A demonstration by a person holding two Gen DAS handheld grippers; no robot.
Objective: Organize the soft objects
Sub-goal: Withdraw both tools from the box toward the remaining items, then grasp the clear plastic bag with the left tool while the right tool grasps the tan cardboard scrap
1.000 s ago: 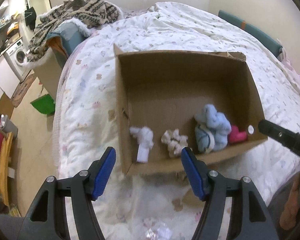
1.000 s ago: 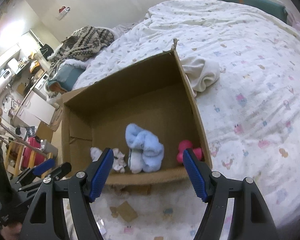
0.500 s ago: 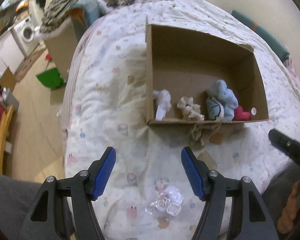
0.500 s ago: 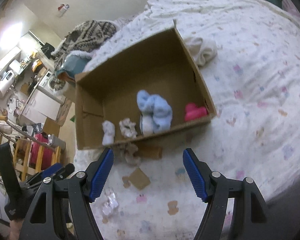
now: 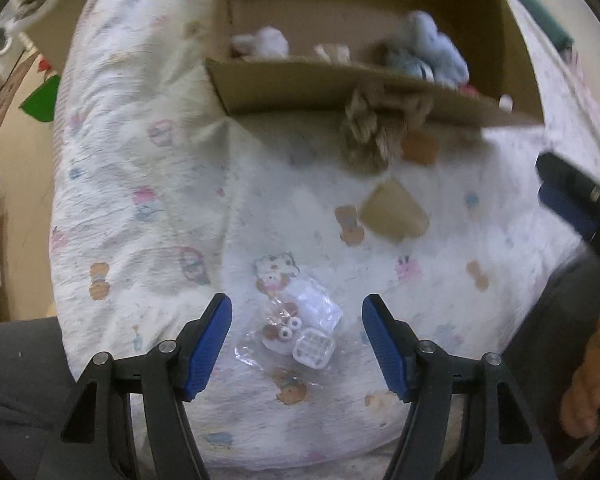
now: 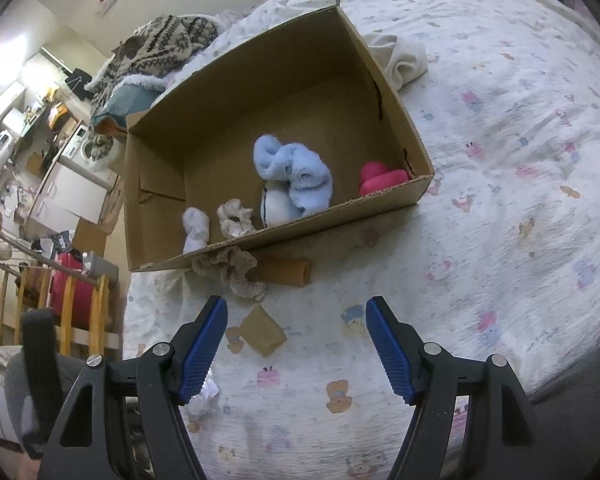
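My left hand-held gripper (image 5: 296, 344) hangs open over the small clear crinkly plastic packet (image 5: 296, 320) of trinkets on the bed, well short of the brown cardboard box (image 5: 320, 80). It looks light and slippery; I'd pinch its bunched middle. My right hand-held gripper (image 6: 296, 344) is open and empty, nearer that box.

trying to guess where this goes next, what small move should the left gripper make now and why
Probably lower the left gripper a little further and close on the clear plastic packet. Its jaws are open and empty, the packet lies on the quilt right between the blue pads, and it is still outside the cardboard box where the other soft items sit.
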